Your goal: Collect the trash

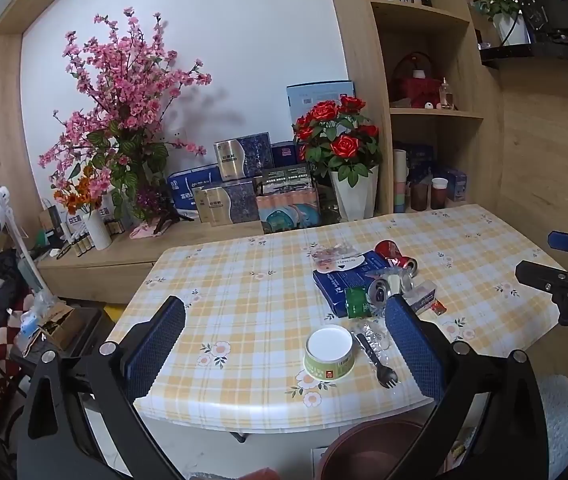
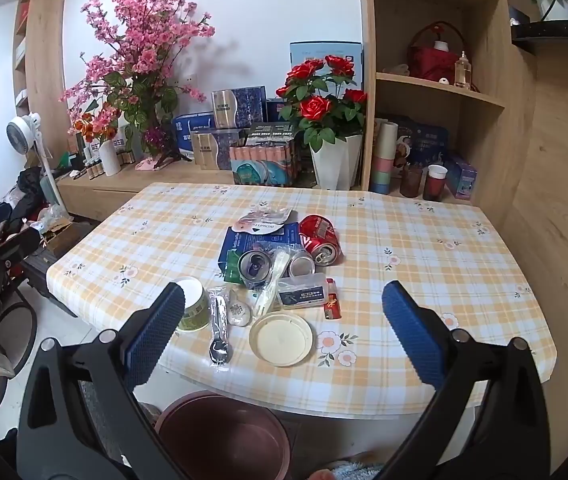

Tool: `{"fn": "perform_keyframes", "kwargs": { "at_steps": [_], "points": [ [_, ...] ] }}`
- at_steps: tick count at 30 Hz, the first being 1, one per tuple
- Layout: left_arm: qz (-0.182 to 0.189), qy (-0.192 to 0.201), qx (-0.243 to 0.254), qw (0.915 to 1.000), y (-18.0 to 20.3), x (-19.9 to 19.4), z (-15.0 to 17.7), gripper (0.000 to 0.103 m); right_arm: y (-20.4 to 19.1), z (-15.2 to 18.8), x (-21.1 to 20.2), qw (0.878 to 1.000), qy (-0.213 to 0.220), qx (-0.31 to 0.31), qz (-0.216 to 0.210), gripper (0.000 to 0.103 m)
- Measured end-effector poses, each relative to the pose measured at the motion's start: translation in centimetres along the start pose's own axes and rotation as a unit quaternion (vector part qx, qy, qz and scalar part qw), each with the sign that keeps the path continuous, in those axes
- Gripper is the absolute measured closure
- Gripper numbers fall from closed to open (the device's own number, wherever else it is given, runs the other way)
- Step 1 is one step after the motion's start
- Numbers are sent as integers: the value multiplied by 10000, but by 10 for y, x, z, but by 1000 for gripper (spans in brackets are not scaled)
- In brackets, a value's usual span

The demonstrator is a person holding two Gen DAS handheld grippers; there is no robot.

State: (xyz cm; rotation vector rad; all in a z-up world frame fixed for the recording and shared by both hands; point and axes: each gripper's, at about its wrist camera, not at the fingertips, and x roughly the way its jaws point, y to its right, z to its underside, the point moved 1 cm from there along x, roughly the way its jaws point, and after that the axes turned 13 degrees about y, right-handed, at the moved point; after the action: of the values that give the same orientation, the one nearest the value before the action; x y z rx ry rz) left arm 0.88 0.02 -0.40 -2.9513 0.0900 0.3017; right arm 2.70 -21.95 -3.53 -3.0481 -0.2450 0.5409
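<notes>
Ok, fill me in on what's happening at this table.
A person holds a tool in each hand over a checked table strewn with trash; nothing is picked up yet. The left tool and the right tool are both open and empty. The trash includes a red can, a green paper cup, a round lid and a wrapped spork. A brown bin sits below the table's near edge.

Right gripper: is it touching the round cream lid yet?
Apart. The right wrist view shows the right gripper open above the table edge, and the round cream lid lies flat between the spread fingers, with bare tablecloth either side.
</notes>
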Motion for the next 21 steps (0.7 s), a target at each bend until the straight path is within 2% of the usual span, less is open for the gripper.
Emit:
{"fn": "perform_keyframes", "kwargs": {
  "at_steps": [21],
  "points": [
    [-2,-12,-51,10000,-1,0,0,5,0,2,1,10000,-4,18,1,6]
  ]
}}
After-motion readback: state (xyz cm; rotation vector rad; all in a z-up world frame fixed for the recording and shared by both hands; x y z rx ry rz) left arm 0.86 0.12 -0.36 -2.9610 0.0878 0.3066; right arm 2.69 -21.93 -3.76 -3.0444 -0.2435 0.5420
